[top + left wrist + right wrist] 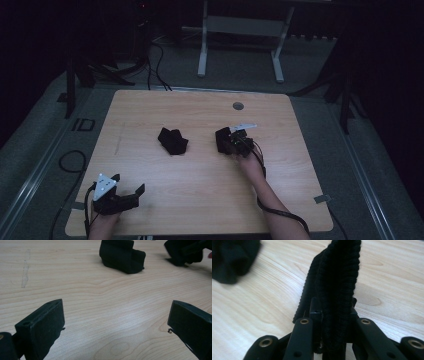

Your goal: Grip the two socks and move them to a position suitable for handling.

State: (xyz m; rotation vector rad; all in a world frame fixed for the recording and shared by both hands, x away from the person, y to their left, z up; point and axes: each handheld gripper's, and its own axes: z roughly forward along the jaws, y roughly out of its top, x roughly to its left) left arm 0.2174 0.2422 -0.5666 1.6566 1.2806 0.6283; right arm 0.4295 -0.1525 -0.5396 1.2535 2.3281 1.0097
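Nearest the camera in the high view, the left tool [127, 190] rests at the near left edge of the counter [200, 190], held by the left hand [102, 222]. Its jaws stand wide apart with bare wood between them; nothing is gripped. The left gripper view confirms this spread.

Right tool [231, 141]: located right of centre, held by the right hand [250, 165]. Its jaws are closed tight on a black ribbed cloth [334, 290], which stands up between them in the right gripper view. A grey plate [242, 127] sits on top of this tool.

Second black cloth [172, 140]: lies crumpled near the counter's centre, left of the right tool and apart from it, far from the left tool.

Round grey grommet [238, 106]: set in the counter near the far edge.
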